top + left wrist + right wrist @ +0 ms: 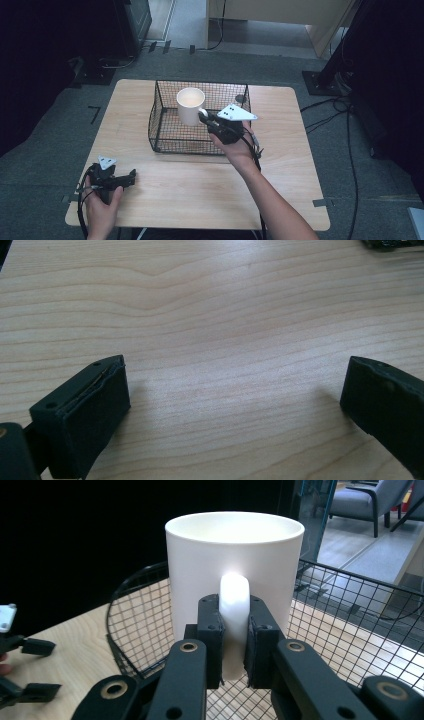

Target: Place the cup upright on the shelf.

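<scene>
The right hand-held gripper [204, 116] grips a white mug [190, 105] by its handle [234, 605]; in the right gripper view the two black jaws press on either side of the handle, and the mug stands upright with its open mouth up. In the high view the mug is held over the black wire basket [165, 132], which sits on the far middle part of the wooden desk [200, 185]. Whether the mug's base touches the basket floor cannot be told. The person's right forearm reaches in from the bottom edge toward the basket's near right corner.

The left hand-held gripper [131, 176] lies low on the desk near its front left corner, well apart from the basket, held in the person's left hand [102, 200]. In the left gripper view its jaws stand wide apart with only bare wood grain between them, so it is released.
</scene>
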